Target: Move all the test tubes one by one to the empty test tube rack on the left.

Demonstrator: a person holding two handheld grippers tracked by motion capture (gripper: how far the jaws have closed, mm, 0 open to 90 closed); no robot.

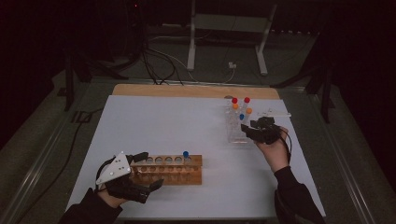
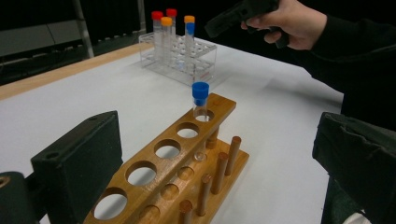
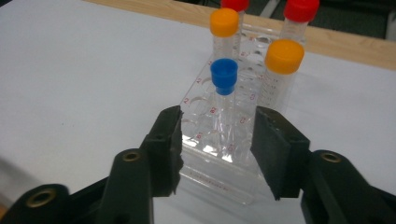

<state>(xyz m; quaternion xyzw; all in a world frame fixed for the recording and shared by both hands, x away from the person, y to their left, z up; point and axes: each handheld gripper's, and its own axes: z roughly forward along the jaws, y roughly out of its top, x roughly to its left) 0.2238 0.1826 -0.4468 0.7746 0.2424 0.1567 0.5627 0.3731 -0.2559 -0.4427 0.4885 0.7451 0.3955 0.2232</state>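
Note:
A wooden tube rack [image 1: 168,170] lies near the front left of the table, with one blue-capped tube [image 1: 186,154] upright in its right end hole. My left gripper [image 1: 148,171] straddles the rack's left end; in the left gripper view [image 2: 219,126] there is a gap between the rack [image 2: 173,163] and the right jaw. At the back right stands a clear plastic rack [image 1: 235,133] with red, orange and blue-capped tubes. My right gripper [image 1: 246,129] points at it. In the right gripper view its jaws [image 3: 217,114] stand apart on either side of the blue-capped tube [image 3: 224,79], without touching it.
The white table top [image 1: 154,126] has a wooden strip [image 1: 187,90] along its far edge. A small pale item [image 1: 275,113] lies right of the clear rack. Cables and a white stand [image 1: 224,28] are on the dark floor beyond the table.

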